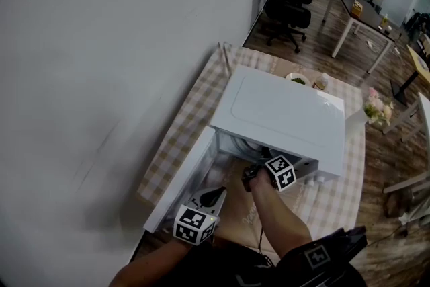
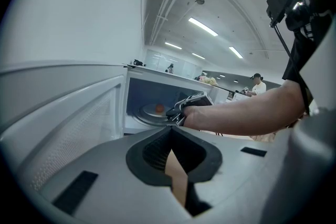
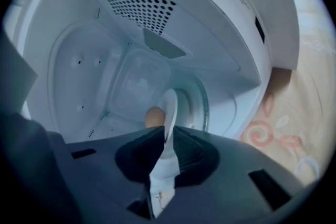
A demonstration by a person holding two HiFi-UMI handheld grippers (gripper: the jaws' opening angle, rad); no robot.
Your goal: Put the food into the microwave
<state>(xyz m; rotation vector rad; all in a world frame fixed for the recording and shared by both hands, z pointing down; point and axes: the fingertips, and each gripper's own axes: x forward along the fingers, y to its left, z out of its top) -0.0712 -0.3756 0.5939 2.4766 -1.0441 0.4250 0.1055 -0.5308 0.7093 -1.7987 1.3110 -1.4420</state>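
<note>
Left gripper (image 2: pixel 170 129): closed, empty | right gripper (image 3: pixel 167 129): pinching plate (image 3: pixel 170 105) rim inside microwave (image 1: pixel 282 111) | risk: tilt at release may roll food (image 3: pixel 154 117) off plate's edge.

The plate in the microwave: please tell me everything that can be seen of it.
The plate is white, round and shallow, with a smooth surface. The right gripper view shows it edge-on inside the open microwave, in front of the turntable ring; whether it rests there I cannot tell. One small, round, orange-brown piece of food lies on it. Its near rim stands between the jaws of the right claw, which look closed on it.
</note>
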